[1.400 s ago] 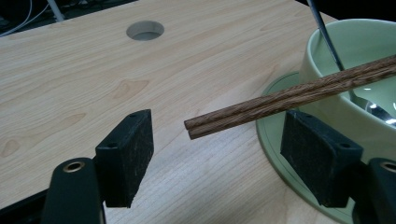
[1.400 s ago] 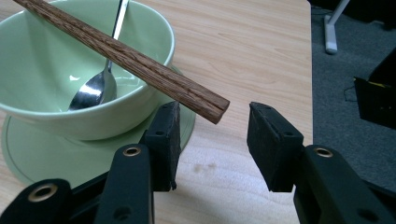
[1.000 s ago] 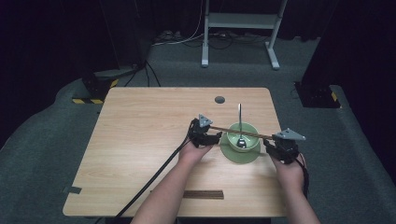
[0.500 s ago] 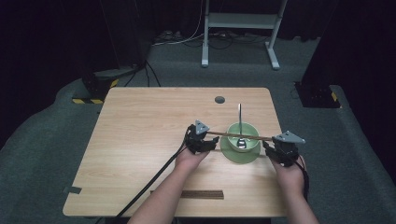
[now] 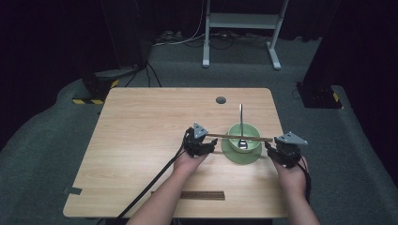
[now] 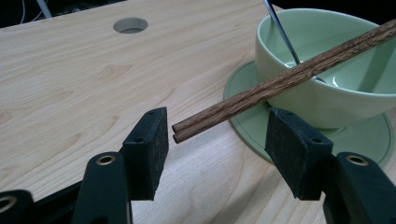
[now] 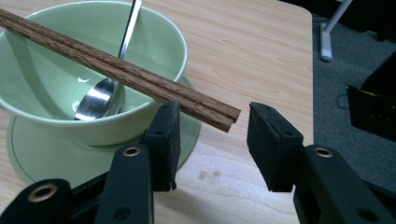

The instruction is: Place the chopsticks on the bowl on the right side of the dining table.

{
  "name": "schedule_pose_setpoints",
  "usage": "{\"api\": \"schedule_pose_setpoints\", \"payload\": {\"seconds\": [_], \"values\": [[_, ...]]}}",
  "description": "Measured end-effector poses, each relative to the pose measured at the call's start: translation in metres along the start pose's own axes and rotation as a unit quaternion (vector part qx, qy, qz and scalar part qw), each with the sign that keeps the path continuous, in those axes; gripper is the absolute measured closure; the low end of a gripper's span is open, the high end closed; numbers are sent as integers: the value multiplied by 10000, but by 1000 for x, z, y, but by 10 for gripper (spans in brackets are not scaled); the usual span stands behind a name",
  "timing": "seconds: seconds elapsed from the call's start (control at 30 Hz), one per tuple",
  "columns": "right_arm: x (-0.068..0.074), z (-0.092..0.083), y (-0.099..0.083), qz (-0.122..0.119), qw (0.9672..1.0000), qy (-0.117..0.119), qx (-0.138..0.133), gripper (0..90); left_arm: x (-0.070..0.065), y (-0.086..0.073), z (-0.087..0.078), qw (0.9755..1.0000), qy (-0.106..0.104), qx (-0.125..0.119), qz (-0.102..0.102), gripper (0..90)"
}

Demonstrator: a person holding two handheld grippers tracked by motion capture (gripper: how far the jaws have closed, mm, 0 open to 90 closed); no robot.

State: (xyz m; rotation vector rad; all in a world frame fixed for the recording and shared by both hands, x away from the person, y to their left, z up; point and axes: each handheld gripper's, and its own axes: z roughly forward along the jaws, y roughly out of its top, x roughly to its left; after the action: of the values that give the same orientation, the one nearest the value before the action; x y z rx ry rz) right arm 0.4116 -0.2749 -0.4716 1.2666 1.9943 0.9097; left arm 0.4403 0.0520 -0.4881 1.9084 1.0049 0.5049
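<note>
A pair of brown wooden chopsticks [image 5: 239,138] lies side by side across the rim of a pale green bowl [image 5: 244,136], which stands on a matching green saucer [image 5: 230,154] at the right of the wooden table [image 5: 141,140], toward its near side. A metal spoon [image 5: 241,126] rests in the bowl, its scoop at the bottom and its handle leaning over the far rim; nothing else can be made out inside. The left gripper [image 6: 215,140] has its jaws parted about the left tips of the chopsticks; the jaws have just been closing, yet the pads [image 6: 156,140] stand clear of the wood. The right gripper [image 7: 212,128] brackets the right tips with jaws likewise apart, one pad [image 7: 168,130] just beside the sticks, whether touching cannot be told. The step in hand appears to be squaring the pair on the bowl. The next move probably calls for a light, even nudge from both ends, lest the sticks roll off the rim.
</note>
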Motion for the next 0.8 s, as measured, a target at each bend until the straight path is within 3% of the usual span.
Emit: {"api": "schedule_pose_setpoints", "payload": {"seconds": [0.4, 0.8], "values": [[-3, 7, 1, 68, 10000, -71, -12, 564, 1, 0, -2, 9998, -150, -72, -55, 485], [-5, 10, 3, 97, 9999, -57, -11, 572, -3, 0, -1, 9999, -97, -90, -63, 532]]}}
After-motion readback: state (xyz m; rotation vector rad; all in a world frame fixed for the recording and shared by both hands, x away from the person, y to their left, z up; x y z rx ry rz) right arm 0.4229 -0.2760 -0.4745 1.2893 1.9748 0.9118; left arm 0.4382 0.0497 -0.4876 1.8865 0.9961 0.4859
